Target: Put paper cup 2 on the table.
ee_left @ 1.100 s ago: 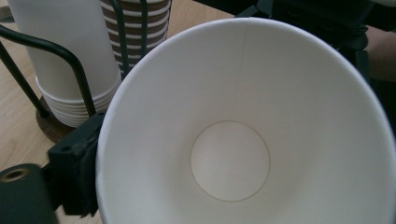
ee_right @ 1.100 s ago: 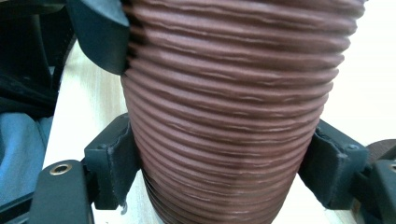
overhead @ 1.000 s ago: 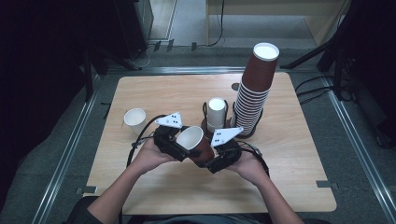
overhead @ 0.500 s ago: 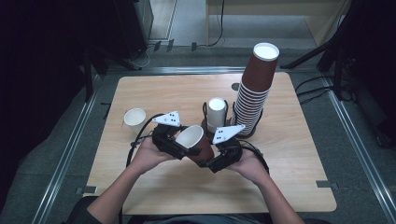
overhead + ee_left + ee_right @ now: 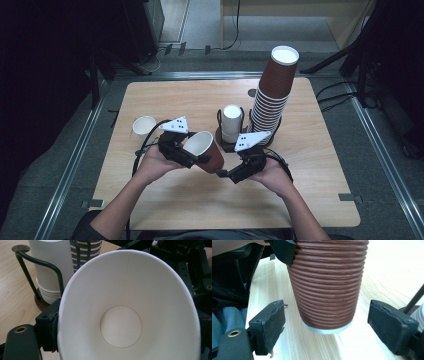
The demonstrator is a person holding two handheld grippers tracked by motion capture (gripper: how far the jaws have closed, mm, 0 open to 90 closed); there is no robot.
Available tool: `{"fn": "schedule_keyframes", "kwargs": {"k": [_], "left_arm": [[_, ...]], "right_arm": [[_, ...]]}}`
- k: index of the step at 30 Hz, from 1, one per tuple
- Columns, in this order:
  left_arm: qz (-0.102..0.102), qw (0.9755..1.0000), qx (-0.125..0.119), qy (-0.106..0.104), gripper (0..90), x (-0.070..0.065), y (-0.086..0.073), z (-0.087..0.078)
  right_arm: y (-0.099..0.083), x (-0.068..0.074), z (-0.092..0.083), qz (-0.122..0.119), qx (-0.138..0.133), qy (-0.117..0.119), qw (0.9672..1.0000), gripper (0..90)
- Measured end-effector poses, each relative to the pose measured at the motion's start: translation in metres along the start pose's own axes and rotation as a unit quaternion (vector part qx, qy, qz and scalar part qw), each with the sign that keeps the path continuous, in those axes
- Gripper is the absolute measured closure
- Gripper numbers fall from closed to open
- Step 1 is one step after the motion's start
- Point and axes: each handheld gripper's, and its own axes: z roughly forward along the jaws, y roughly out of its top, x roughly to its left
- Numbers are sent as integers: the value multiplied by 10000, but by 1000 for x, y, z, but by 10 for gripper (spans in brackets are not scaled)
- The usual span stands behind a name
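A brown ribbed paper cup (image 5: 214, 160) with a white inside hangs tilted above the table, mouth toward my left gripper (image 5: 192, 152). That gripper is shut on the cup's rim and its jaws have just been closing. In the left gripper view the white inside (image 5: 125, 315) faces the camera and the left pad (image 5: 50, 327) presses the rim. My right gripper (image 5: 227, 174) is open at the cup's base and its jaws have just been opening. In the right gripper view the cup (image 5: 327, 285) stands between its pads (image 5: 270, 325) with a gap on each side.
A tall leaning stack of brown cups (image 5: 272, 100) and a shorter stack of white cups (image 5: 231, 122) stand in a black wire holder (image 5: 27, 272) behind the grippers. A single small white cup (image 5: 144, 126) sits at the left on the wooden table (image 5: 300, 200).
The right gripper's jaws have widened off the cup's base. The cup has tipped further, mouth toward the left gripper. Both hands stay in about the same place.
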Motion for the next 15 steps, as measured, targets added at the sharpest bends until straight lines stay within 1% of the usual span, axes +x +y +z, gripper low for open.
{"fn": "schedule_keyframes", "kwargs": {"k": [3,4,5,8,9,11,15], "left_arm": [[-18,10000,42,-3,119,1,-1,-1],[-16,10000,91,-2,119,2,-1,-1],[17,9999,102,47,119,2,-2,-1],[21,9998,181,34,118,3,-2,-1],[13,9998,200,0,117,4,-3,-1],[-12,9998,181,-23,117,4,-4,-1],[42,9997,257,17,115,6,-6,-4]], "right_arm": [[0,-1,-3,8,13,-73,10000,151],[0,-1,-5,31,27,-89,10000,152],[0,-2,-6,35,34,-124,9999,153],[-1,-2,-10,62,40,-231,9997,155],[-1,-2,-12,67,22,-251,9997,156],[-1,-2,-14,71,42,-330,9994,158],[-3,-1,-18,39,62,-445,9990,158]]}}
